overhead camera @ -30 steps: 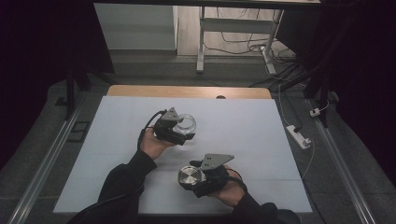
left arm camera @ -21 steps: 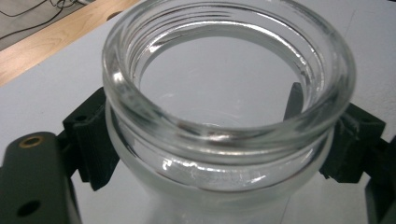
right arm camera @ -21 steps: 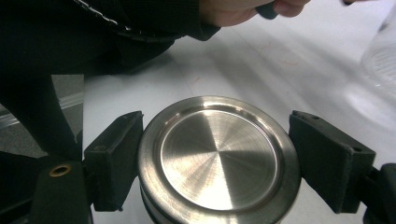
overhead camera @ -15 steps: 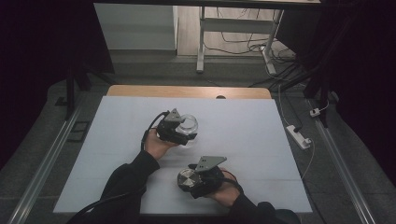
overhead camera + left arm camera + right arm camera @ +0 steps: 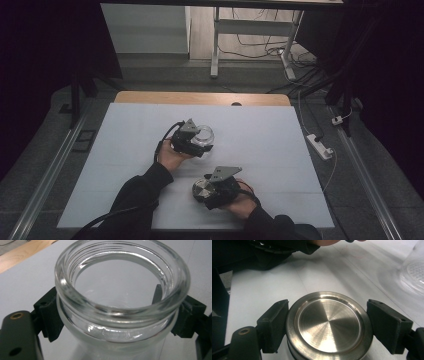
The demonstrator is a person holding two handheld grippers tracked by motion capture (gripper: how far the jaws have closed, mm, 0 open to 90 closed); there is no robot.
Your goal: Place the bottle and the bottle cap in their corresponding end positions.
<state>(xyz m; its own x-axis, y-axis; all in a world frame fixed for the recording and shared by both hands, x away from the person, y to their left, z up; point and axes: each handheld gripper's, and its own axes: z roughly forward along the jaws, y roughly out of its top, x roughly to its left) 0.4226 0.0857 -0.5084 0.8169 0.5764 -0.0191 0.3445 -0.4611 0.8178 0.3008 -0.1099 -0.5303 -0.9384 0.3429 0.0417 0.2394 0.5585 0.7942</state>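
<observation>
A clear glass jar (image 5: 205, 135) with an open threaded mouth sits at the middle of the white table (image 5: 275, 130). My left gripper (image 5: 196, 142) is shut on it. In the left gripper view both black pads (image 5: 48, 315) press the jar (image 5: 120, 302) just below its rim, and my left gripper (image 5: 117, 323) looks down into the empty mouth. Nearer the front edge, my right gripper (image 5: 209, 191) is shut on a round brushed-metal lid (image 5: 201, 190). The lid (image 5: 329, 325) lies flat between the pads (image 5: 274, 325) of my right gripper (image 5: 328, 327), low over the table. The blurred jar (image 5: 414, 272) shows at top right.
A wooden strip (image 5: 200, 98) runs along the table's far edge. A white power strip (image 5: 318, 145) lies on the floor to the right, with cables and a desk frame (image 5: 215, 45) beyond. A dark sleeve (image 5: 262, 255) crosses behind the lid.
The right gripper with the lid has edged slightly left and back. The left gripper and the jar have barely moved.
</observation>
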